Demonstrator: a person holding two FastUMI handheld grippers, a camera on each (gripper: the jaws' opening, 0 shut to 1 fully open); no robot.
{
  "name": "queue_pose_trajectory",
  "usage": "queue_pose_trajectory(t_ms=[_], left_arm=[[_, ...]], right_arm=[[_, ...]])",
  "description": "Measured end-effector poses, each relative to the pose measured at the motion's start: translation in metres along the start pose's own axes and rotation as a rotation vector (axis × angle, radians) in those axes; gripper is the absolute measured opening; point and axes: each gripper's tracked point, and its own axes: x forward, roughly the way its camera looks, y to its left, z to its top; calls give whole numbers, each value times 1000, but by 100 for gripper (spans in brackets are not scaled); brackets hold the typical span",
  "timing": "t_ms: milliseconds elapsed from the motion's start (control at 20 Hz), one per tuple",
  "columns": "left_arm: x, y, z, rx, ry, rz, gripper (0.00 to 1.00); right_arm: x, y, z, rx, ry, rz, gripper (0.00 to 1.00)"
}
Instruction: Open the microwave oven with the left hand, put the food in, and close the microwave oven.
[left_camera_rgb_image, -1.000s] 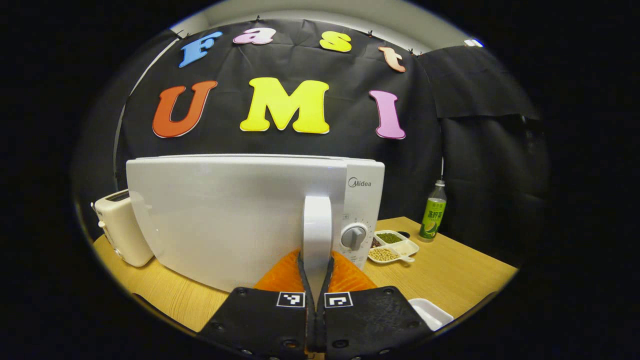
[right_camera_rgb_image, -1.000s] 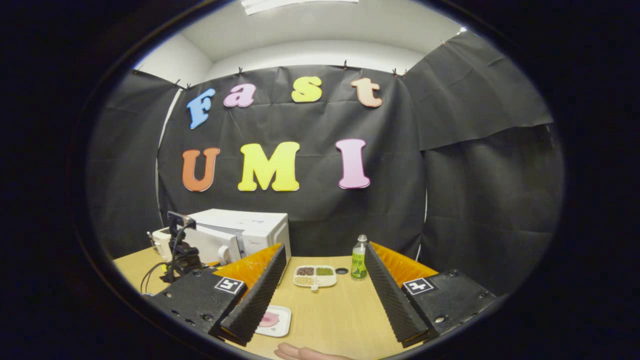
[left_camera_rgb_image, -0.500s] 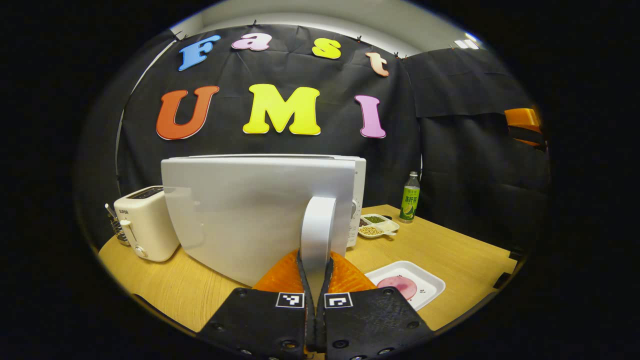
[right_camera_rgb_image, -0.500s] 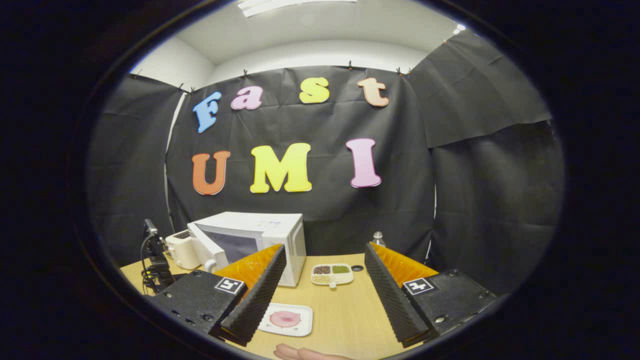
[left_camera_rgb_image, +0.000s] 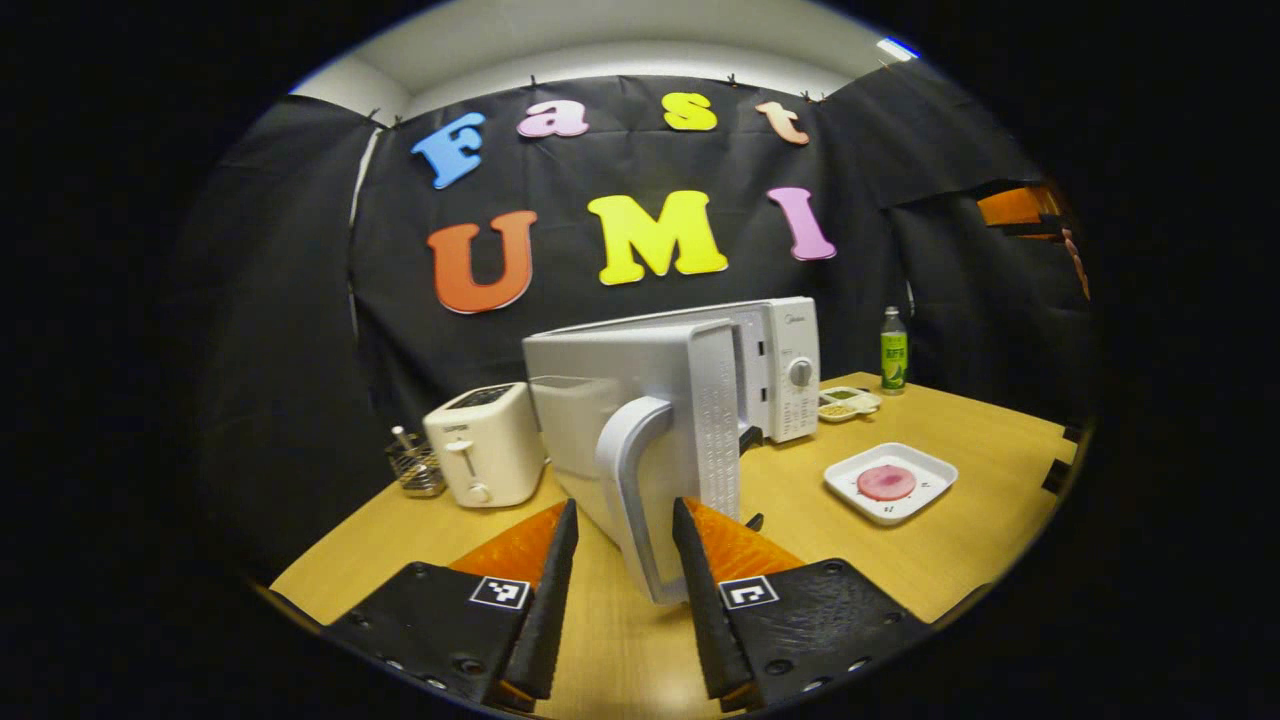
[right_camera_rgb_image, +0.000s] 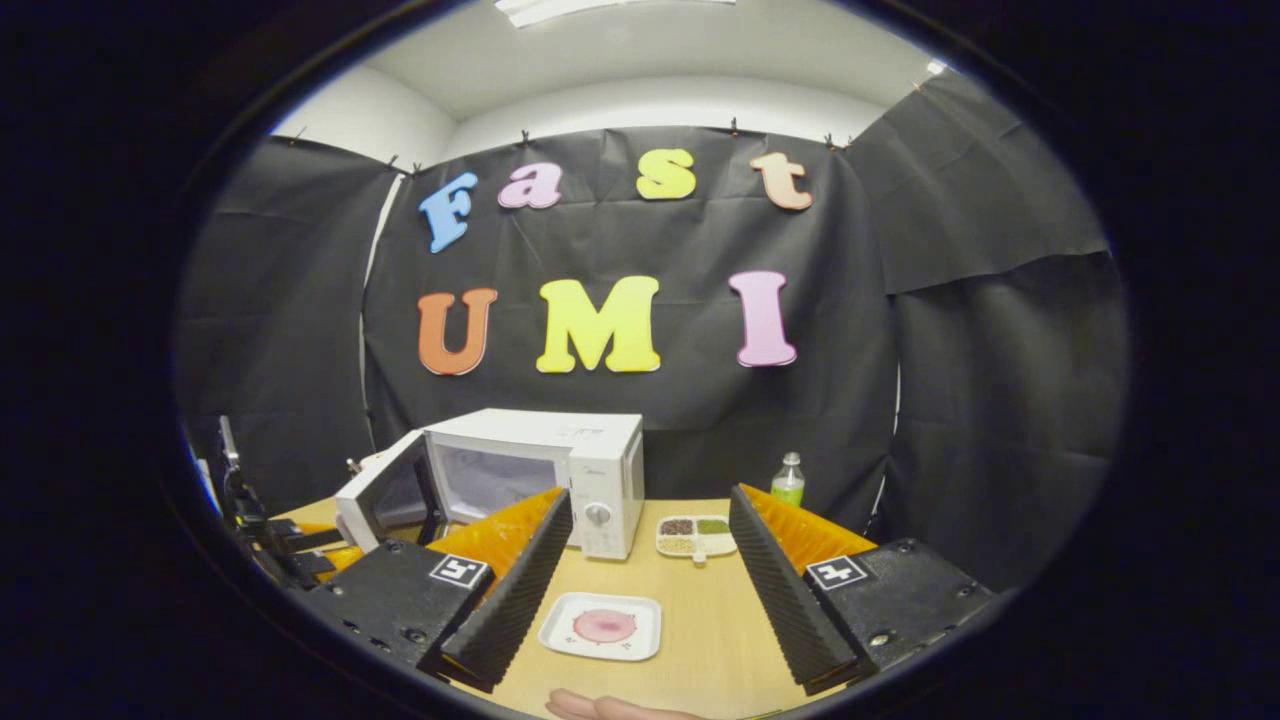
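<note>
On the wooden table (right_camera_rgb_image: 700, 620), against the booth's black back wall, the microwave (right_camera_rgb_image: 560, 465) stands with its door (left_camera_rgb_image: 640, 400) swung wide open toward the left, so the first step of the task looks done. What is left, judging from how things lie, is the loading and the closing: the food (right_camera_rgb_image: 604, 626) is not yet inside, and the cavity, seen in the right gripper view, appears bare.

The door's curved handle (left_camera_rgb_image: 628, 470) sits between the spread fingers of the left gripper (left_camera_rgb_image: 622, 570) (the jaws stand apart on either side of it, and no finger visibly presses on it), so the grip reads as released. The right gripper (right_camera_rgb_image: 650, 580) hangs in front of the microwave, well back from it, its fingers likewise wide apart and holding nothing.

The food is a flat, round, pinkish slice lying in the middle of a shallow white tray (right_camera_rgb_image: 570, 645) with raised edges, which rests on the table in front of the microwave's control panel, a little toward the right gripper. The slice looks thin and soft, so lifting the tray by its rim would probably be safer than pinching the slice itself.

Smaller things sit around the microwave: a toaster (left_camera_rgb_image: 485, 445) to its left, a divided dish of beans (right_camera_rgb_image: 696, 535) just to its right, and a green bottle (right_camera_rgb_image: 789, 480) beyond that.
</note>
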Motion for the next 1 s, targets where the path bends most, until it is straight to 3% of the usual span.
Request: queue_pose_trajectory(t_ms=[50, 100, 150, 200, 300, 350, 400, 450, 500, 550, 650, 800, 1000], left_arm=[[-9, 13, -6, -33, 22, 28, 51], [-20, 23, -10, -65, 42, 54, 75], [-31, 35, -10, -93, 50, 82, 72], [-38, 45, -5, -121, 44, 101, 93], [-54, 57, 8, -152, 22, 128, 94], [-60, 64, 17, -151, 2, 153, 83], [-66, 71, 25, -143, -13, 181, 95], [-70, 74, 32, -139, -23, 192, 95], [-72, 74, 41, -149, -28, 194, 95], [-77, 73, 51, -160, -39, 194, 95], [-81, 72, 64, -186, -51, 197, 95], [-83, 72, 88, -217, -58, 199, 95], [-81, 76, 124, -208, -107, 241, 95]], right_arm=[[1, 0, -5, -1, 15, 1, 96], [3, -2, -8, -1, 26, -8, 96], [5, -5, -9, -5, 29, -20, 100], [5, -7, -10, -8, 34, -26, 100], [6, -8, -11, -9, 42, -32, 100], [8, -11, -11, -14, 44, -39, 96], [9, -13, -10, -20, 49, -42, 100], [11, -14, -10, -25, 56, -43, 96], [13, -15, -10, -27, 65, -38, 100], [17, -15, -11, -31, 79, -31, 96], [28, -21, -17, -32, 122, -33, 100], [51, -26, -34, -22, 224, -23, 96], [81, -29, -80, -9, 466, 23, 100]])
